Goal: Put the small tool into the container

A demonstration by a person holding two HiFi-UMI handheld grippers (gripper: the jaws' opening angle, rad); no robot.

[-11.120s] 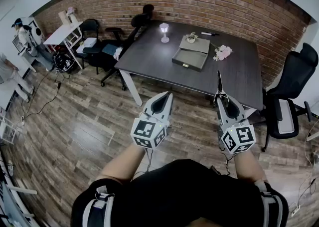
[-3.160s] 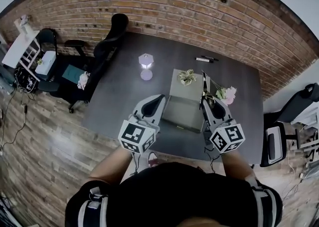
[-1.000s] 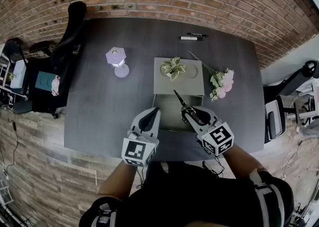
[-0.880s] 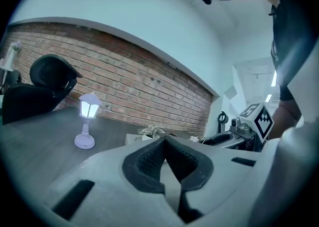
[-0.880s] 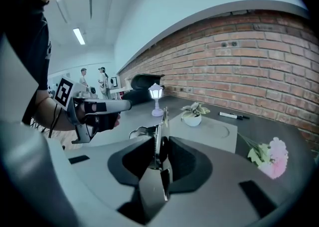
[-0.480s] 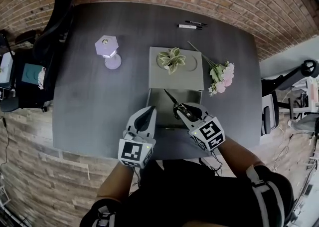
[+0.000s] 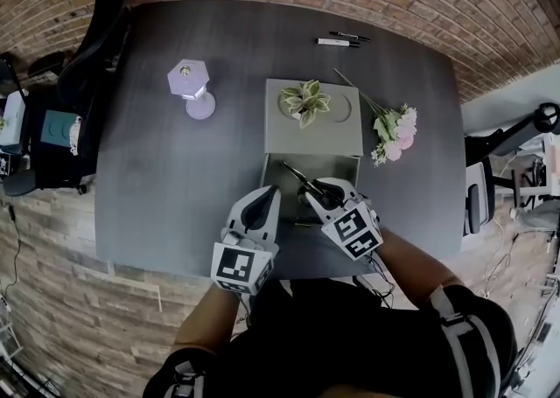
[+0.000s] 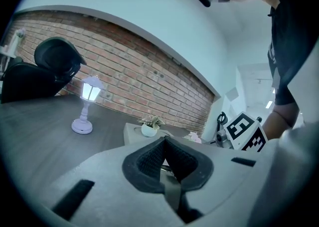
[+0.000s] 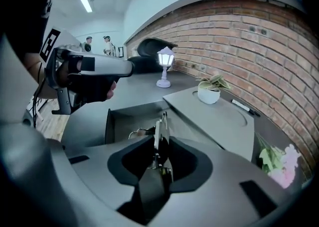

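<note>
A pair of scissors (image 7: 296,178) with black handles is clamped in my right gripper (image 7: 320,192), blades pointing ahead and down into the open drawer (image 7: 269,179) of a flat grey box (image 7: 313,134). In the right gripper view the scissors (image 9: 159,123) stand on edge between the pads, above the drawer (image 9: 122,116). The jaws have just been opening slightly, with the scissors still between them. My left gripper (image 7: 266,197) is shut and empty, level beside the drawer's front left corner. Its pads (image 8: 152,157) meet at the tip.
A small potted plant (image 7: 304,101) sits on the box's lid. A lilac lamp (image 7: 194,90) stands to the left, pink flowers (image 7: 394,132) lie to the right, and pens (image 7: 337,39) are at the far edge. An office chair (image 7: 98,29) is by the table's left corner.
My right gripper has come down and tipped forward, bringing the scissors' blades into the drawer. The left gripper has sunk a little beside it.
</note>
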